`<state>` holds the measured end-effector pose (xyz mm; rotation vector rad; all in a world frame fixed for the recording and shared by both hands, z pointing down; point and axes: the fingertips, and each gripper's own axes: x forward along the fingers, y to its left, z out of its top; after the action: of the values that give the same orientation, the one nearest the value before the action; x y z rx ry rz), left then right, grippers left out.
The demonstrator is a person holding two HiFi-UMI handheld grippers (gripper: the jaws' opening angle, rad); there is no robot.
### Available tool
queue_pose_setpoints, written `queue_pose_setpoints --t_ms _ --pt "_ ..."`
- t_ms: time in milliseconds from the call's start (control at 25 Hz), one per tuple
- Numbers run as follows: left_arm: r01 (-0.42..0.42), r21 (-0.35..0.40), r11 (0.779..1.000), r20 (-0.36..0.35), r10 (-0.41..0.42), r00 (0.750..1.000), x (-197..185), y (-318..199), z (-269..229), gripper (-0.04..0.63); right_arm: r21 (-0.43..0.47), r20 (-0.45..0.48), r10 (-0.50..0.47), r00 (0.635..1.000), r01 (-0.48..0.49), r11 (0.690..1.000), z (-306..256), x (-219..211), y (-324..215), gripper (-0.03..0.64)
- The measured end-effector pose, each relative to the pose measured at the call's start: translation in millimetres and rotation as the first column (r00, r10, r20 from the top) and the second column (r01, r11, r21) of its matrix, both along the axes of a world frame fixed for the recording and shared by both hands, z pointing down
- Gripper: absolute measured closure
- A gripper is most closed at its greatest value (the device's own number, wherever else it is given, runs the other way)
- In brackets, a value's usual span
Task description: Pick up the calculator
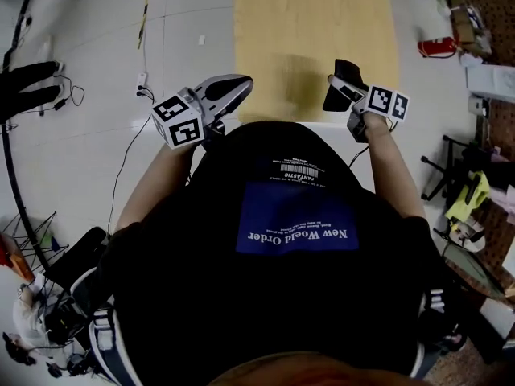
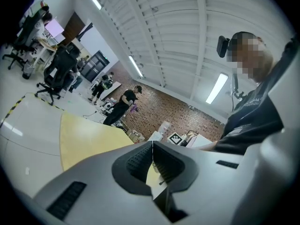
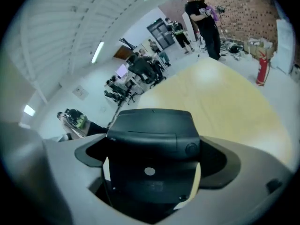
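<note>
Two smooth grey claws: right claw [image 3: 154, 157] clamps the boxy matte-black calculator [image 3: 150, 128]; left claw [image 2: 153, 149] is pressed together, empty.

The calculator [image 3: 150, 139] in the right gripper [image 3: 154, 156] looks matt black plastic; the left gripper [image 2: 153, 150] is smooth grey plastic with ribbed dark pads [image 2: 139, 161].

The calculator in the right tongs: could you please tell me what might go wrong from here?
1. The calculator is clamped in the right tongs by one end, with the rest standing past the jaws; it might pivot or slip.
2. It hangs over the floor, so a drop would probably land hard.
3. The left tongs are shut, empty and off to the side, giving no support.
</note>
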<state>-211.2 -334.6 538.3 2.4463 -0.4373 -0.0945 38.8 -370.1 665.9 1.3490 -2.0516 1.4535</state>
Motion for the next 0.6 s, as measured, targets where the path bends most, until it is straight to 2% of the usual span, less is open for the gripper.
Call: queue_pose_setpoints --t_ms 120,240,440,600 --pt "0.036 0.055 0.998 0.010 -0.037 0.999 21 -6 -24 0.589 0.137 0.175 -0.063 0.983 0.039 0.990 -72 -5 -19 0.048" --pt "0.097 0.108 0.989 -0.007 -0.097 0.995 43 -16 -49 0.589 0.290 0.391 -0.173 0.904 0.057 0.955 -153 -8 -36 0.048" --pt "0.145 0.133 0.981 -0.032 -0.142 0.989 98 -10 -77 0.589 0.523 0.513 -0.361 0.779 0.050 0.851 -276 38 -27 0.048" --pt "0.124 0.187 0.974 -0.037 -0.119 0.992 139 4 -114 0.589 0.635 0.571 -0.458 0.681 -0.014 0.772 -349 77 -11 0.048"
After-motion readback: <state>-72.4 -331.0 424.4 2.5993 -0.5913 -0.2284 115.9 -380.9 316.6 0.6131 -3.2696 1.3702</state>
